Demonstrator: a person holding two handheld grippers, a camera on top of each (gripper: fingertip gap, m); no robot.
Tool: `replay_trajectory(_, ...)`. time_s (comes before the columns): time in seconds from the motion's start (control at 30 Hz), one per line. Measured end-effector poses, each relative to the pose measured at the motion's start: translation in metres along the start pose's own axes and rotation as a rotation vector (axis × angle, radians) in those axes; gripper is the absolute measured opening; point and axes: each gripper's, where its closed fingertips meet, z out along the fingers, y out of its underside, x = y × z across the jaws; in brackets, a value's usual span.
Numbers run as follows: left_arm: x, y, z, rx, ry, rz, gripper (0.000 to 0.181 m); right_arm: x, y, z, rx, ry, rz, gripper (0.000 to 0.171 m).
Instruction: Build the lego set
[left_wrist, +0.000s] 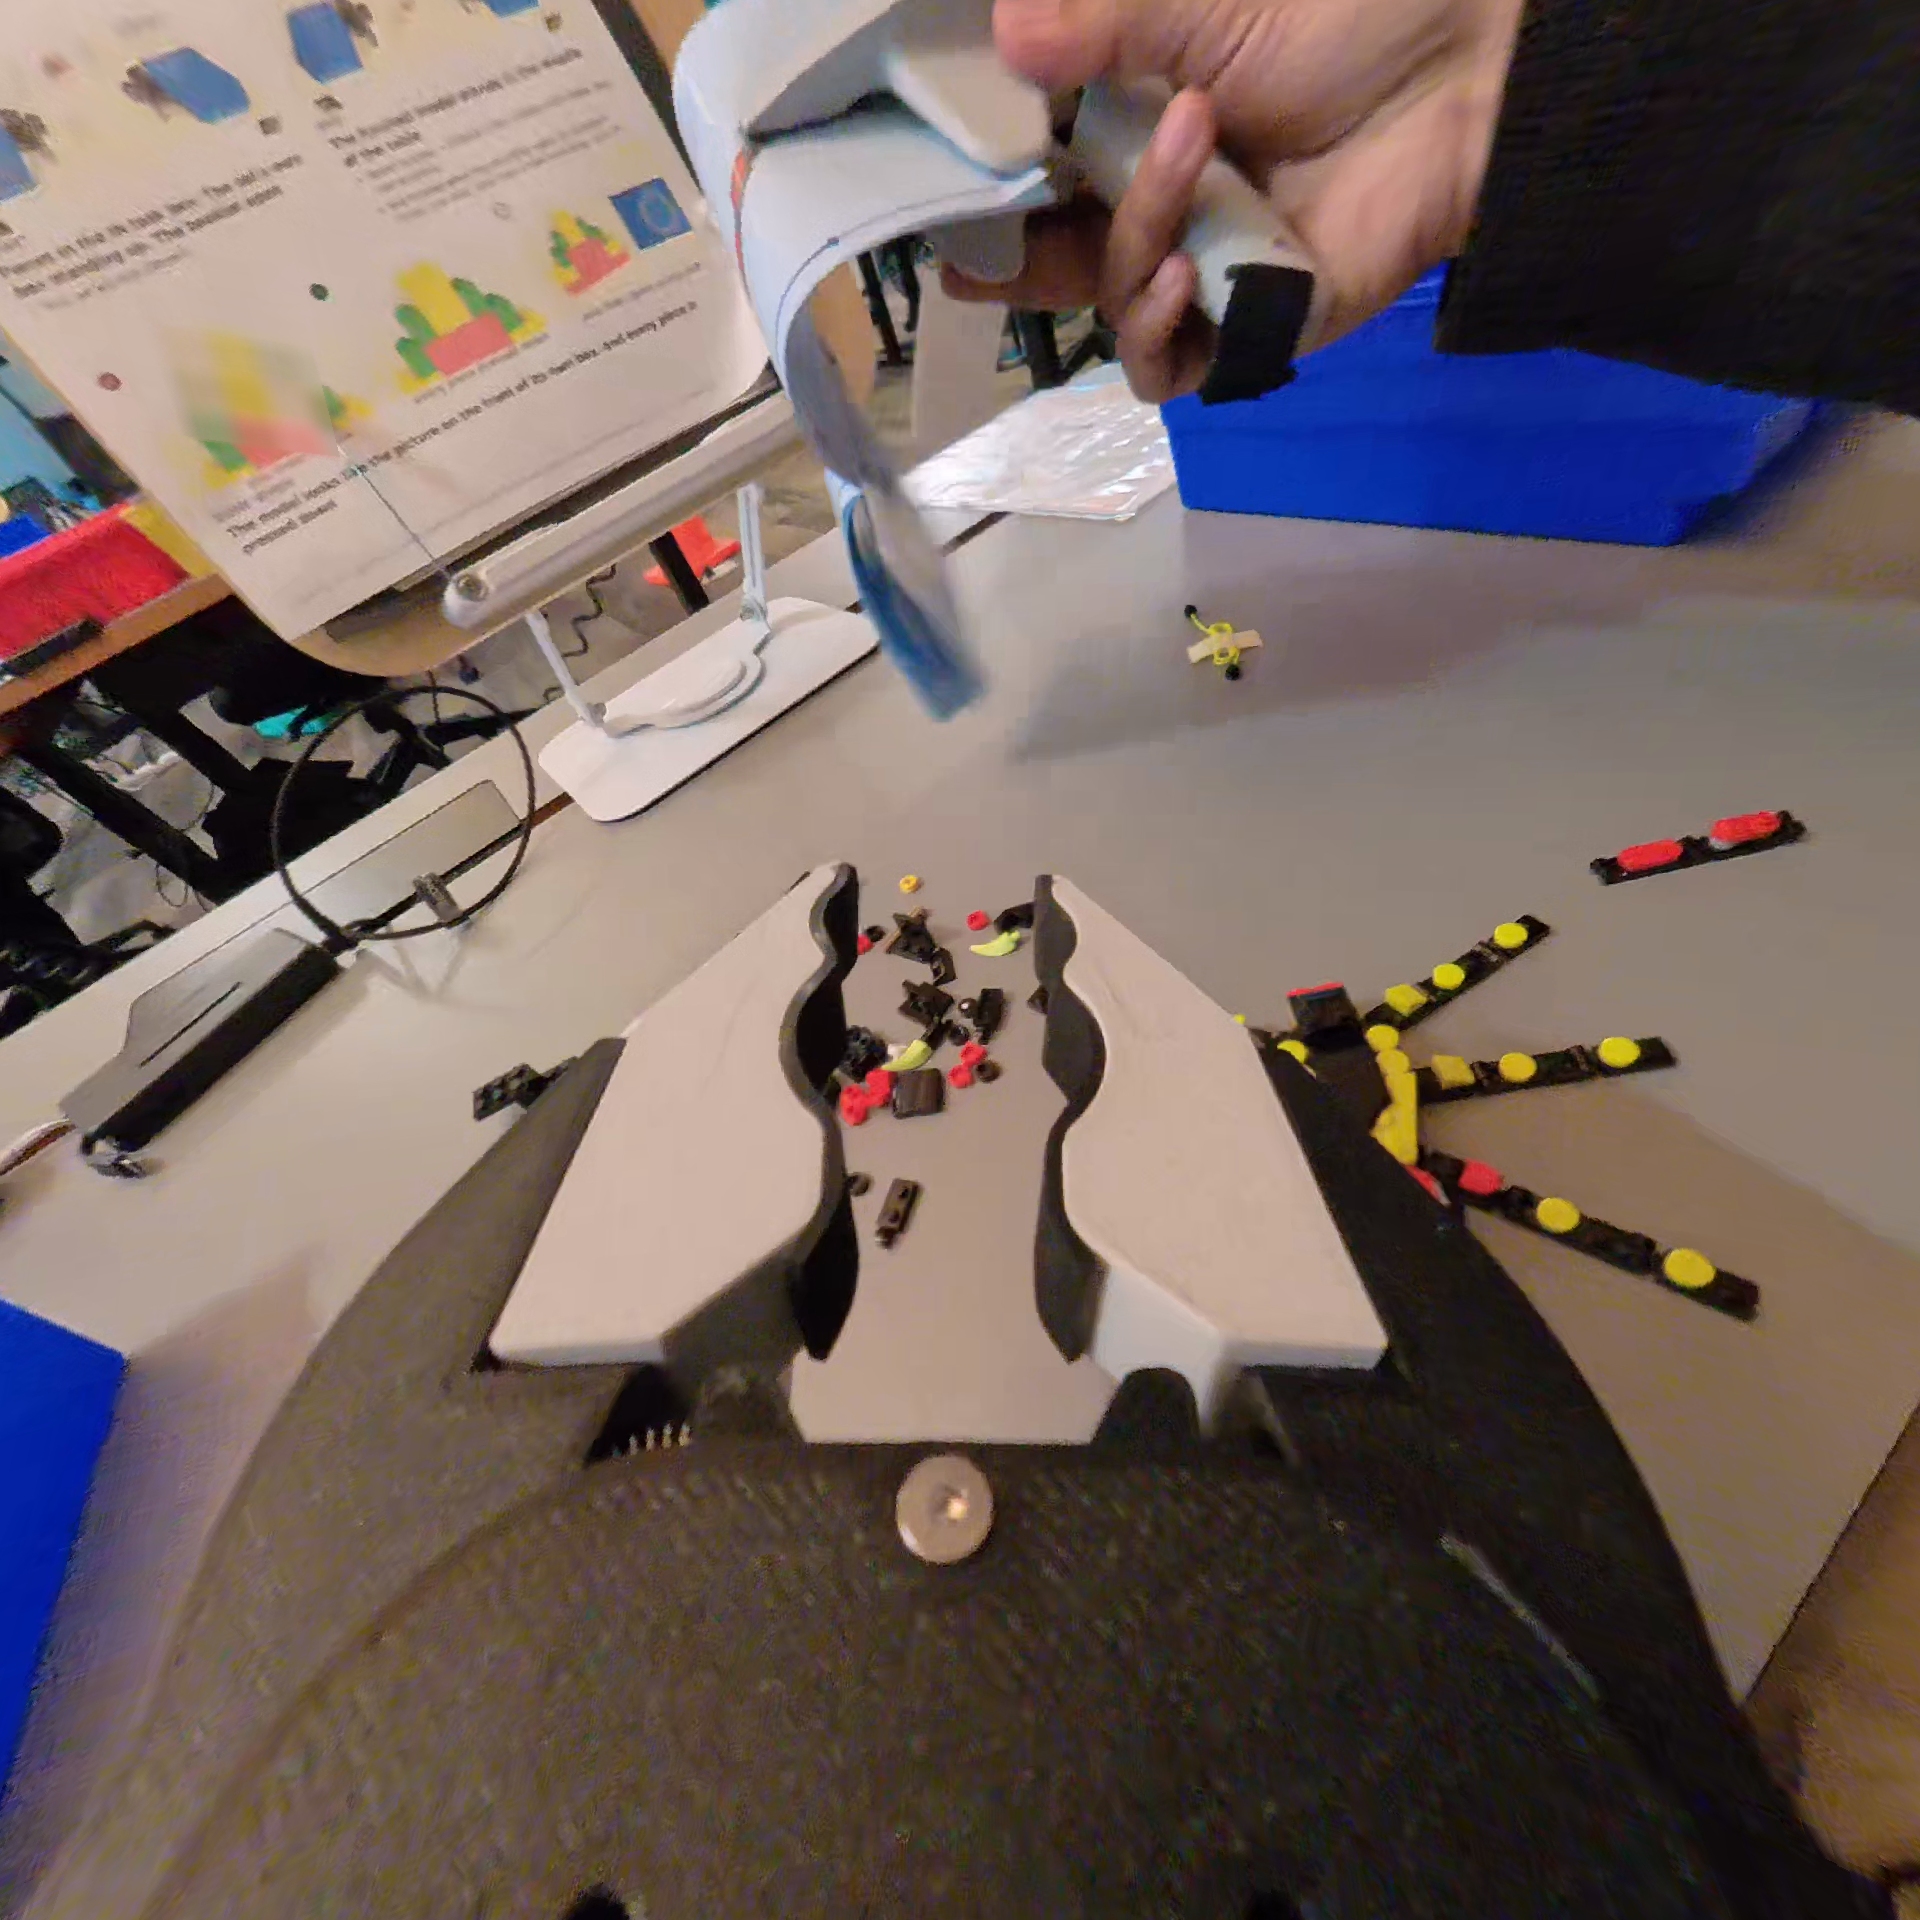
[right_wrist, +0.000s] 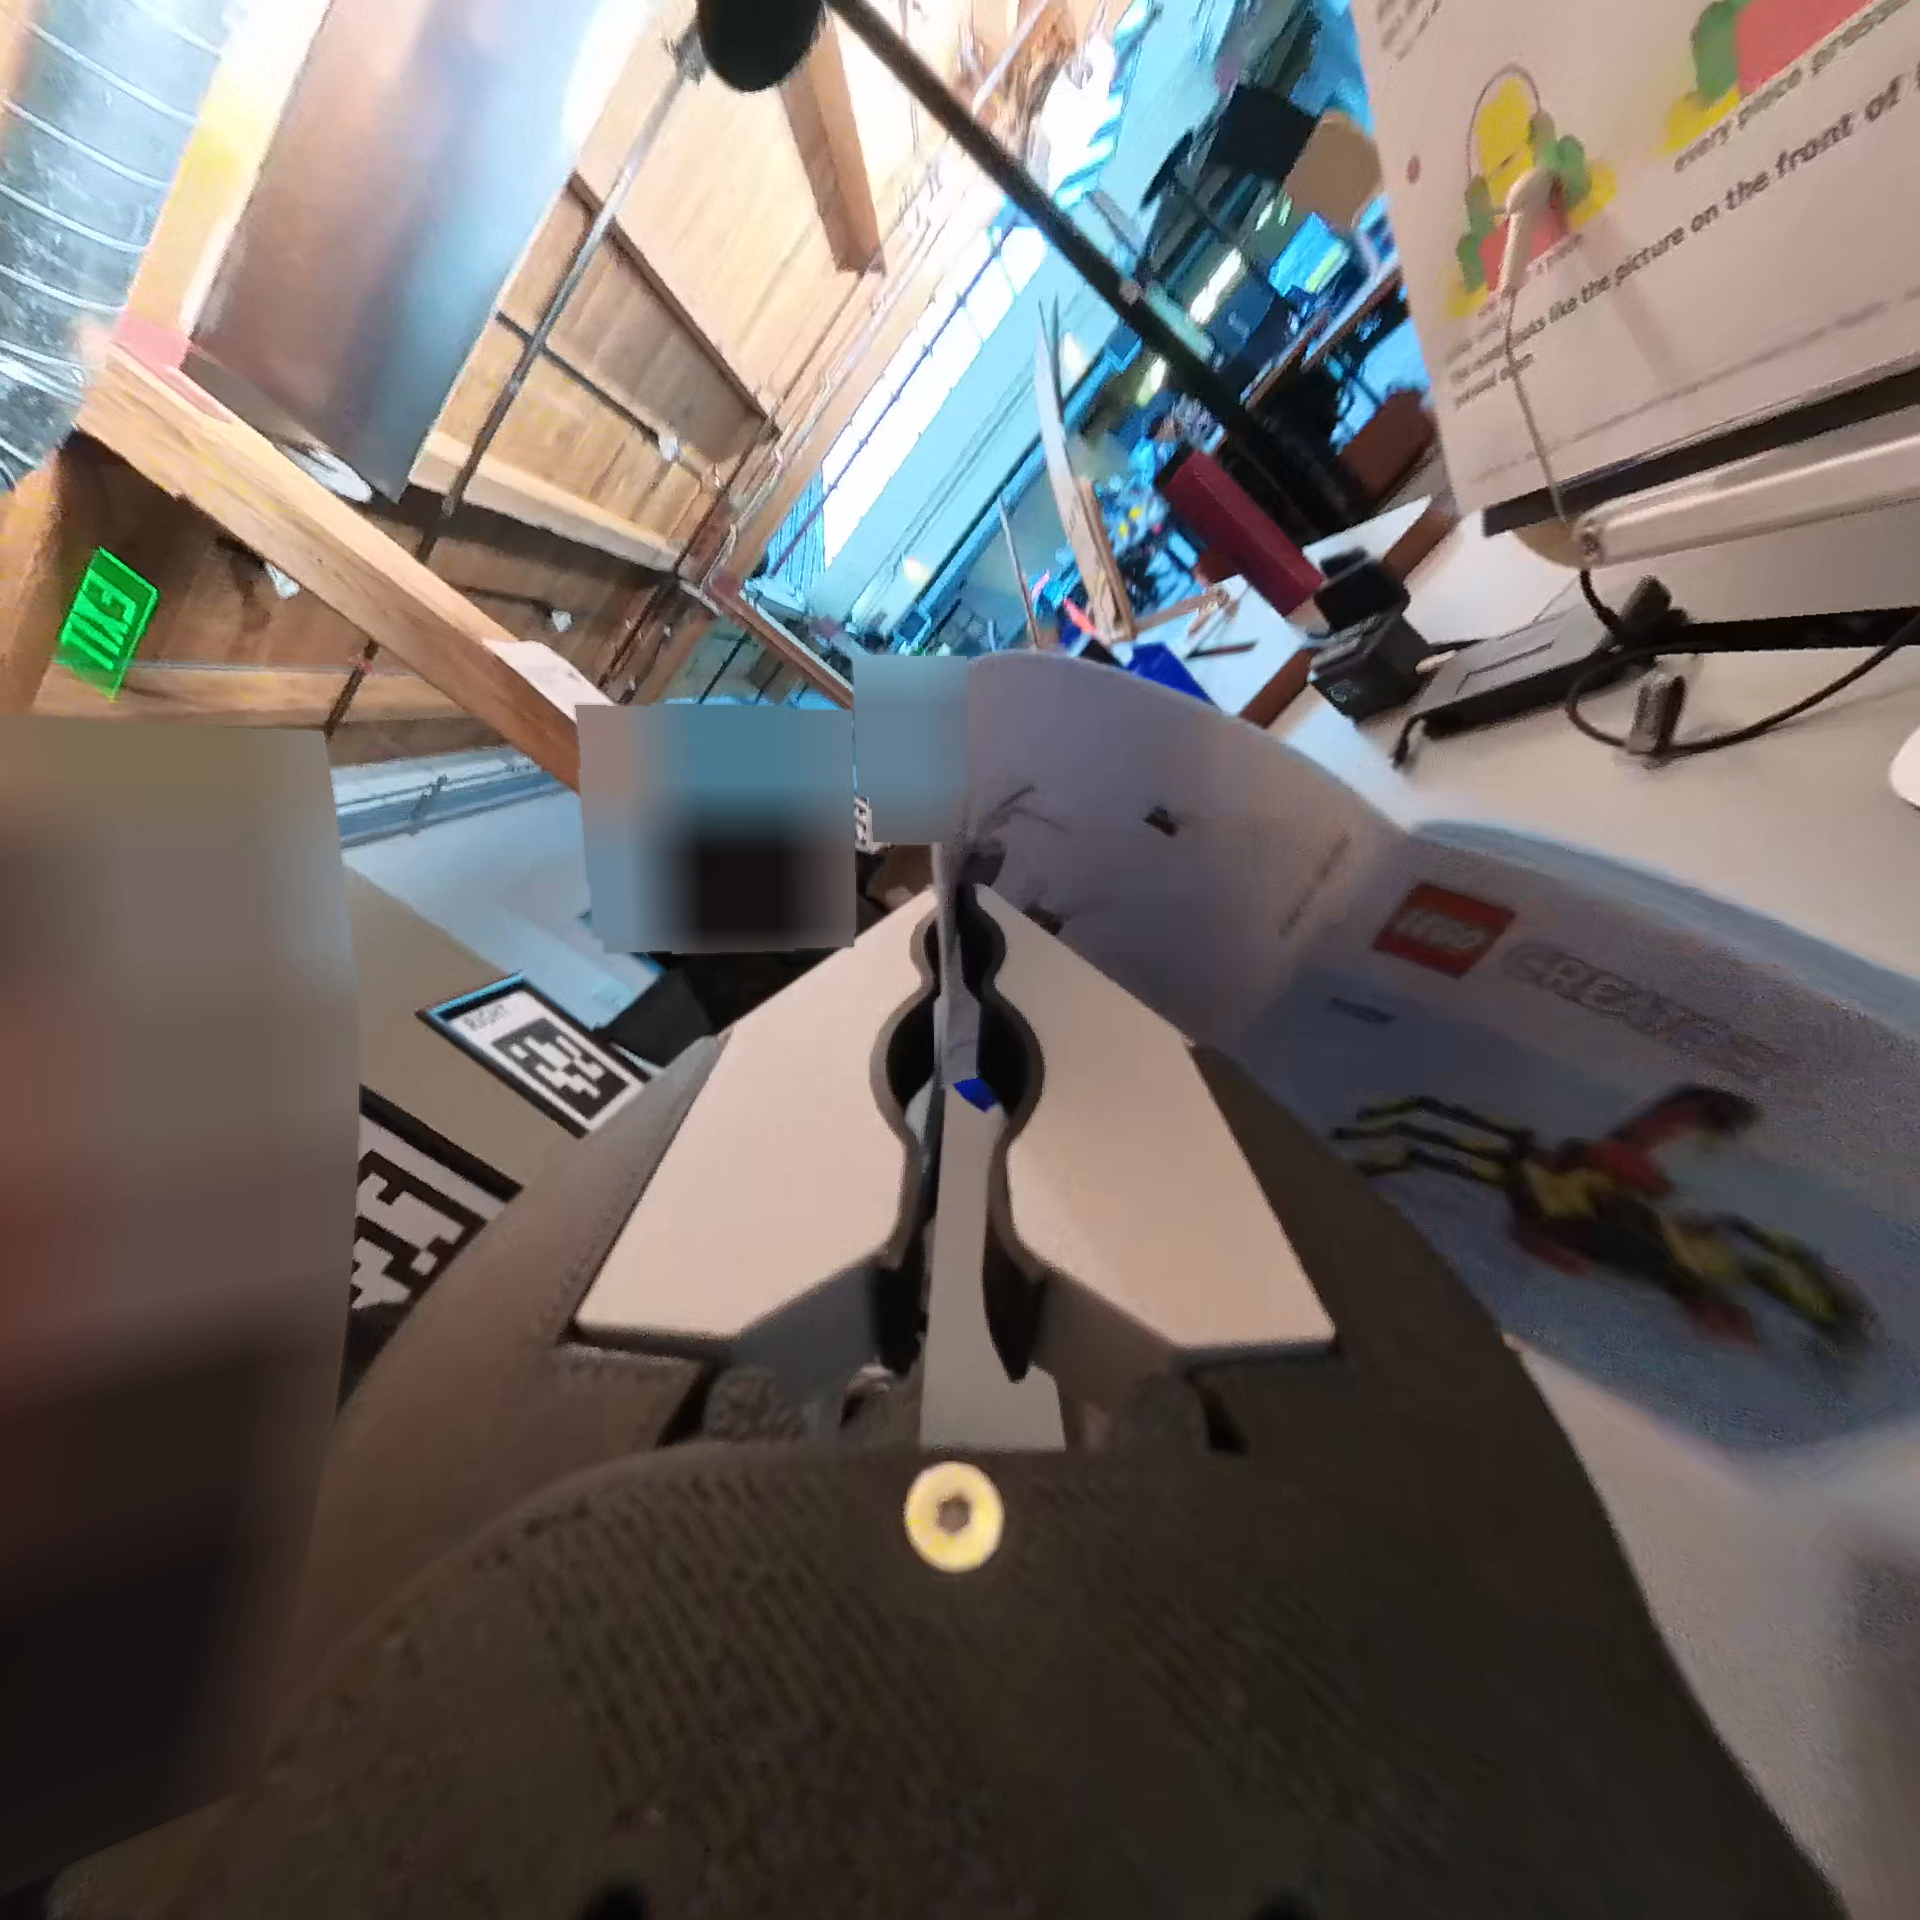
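Right gripper (right_wrist: 961, 935) raised, tilted, pinching booklet (right_wrist: 1558, 1091) held by hand (left_wrist: 1247, 135); left gripper (left_wrist: 945, 914) spread, low over loose pieces (left_wrist: 925, 1029)

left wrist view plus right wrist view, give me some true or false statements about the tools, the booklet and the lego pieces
1. The left tool is open, gripping nothing. True.
2. The right tool is empty. False: it is shut on the instruction booklet.
3. The loose small pieces lie on the grey table between the left tool's fingers. True.
4. The black strips with yellow studs sit inside the blue bin. False: they lie on the table, apart from the bin.
5. The booklet lies flat on the table. False: it hangs in the air from the right tool.
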Motion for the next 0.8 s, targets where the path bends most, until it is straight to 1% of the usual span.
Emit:
replay_trajectory(0.07, -0.002, 0.002, 0.000, 0.004, 0.001, 0.001, 0.030, 0.021, -0.003, -0.001, -0.031, 0.024, 0.003, 0.000)
replay_trajectory(0.13, -0.002, 0.003, 0.001, 0.012, 0.018, -0.021, 0.030, 0.049, -0.005, -0.010, -0.075, 0.086, 0.018, 0.000)
replay_trajectory(0.2, -0.003, 0.007, 0.003, 0.010, 0.034, -0.048, 0.029, 0.089, 0.005, -0.028, -0.189, 0.197, 0.056, 0.000)
replay_trajectory(0.3, -0.008, 0.013, 0.006, 0.002, 0.035, -0.077, 0.029, 0.154, 0.021, -0.066, -0.352, 0.430, 0.062, 0.000)
replay_trajectory(0.37, -0.010, 0.016, 0.008, -0.002, 0.033, -0.091, 0.027, 0.185, 0.023, -0.087, -0.417, 0.546, 0.044, 0.000)
replay_trajectory(0.43, -0.011, 0.020, 0.011, -0.013, 0.036, -0.105, 0.027, 0.205, 0.018, -0.101, -0.438, 0.625, 0.040, 0.002)
replay_trajectory(0.53, -0.011, 0.025, 0.015, -0.031, 0.039, -0.113, 0.026, 0.224, 0.013, -0.119, -0.425, 0.749, 0.061, 0.021)
replay_trajectory(0.63, -0.010, 0.028, 0.018, -0.040, 0.042, -0.110, 0.026, 0.232, 0.004, -0.135, -0.401, 0.887, 0.005, 0.046)
replay_trajectory(0.67, -0.011, 0.029, 0.019, -0.041, 0.043, -0.113, 0.026, 0.230, -0.001, -0.139, -0.389, 0.924, -0.031, 0.054)
replay_trajectory(0.73, -0.010, 0.030, 0.020, -0.046, 0.049, -0.124, 0.026, 0.218, -0.012, -0.139, -0.353, 0.971, -0.117, 0.064)
replay_trajectory(0.8, -0.011, 0.032, 0.020, -0.049, 0.053, -0.135, 0.026, 0.198, -0.018, -0.134, -0.327, 1.002, -0.232, 0.067)
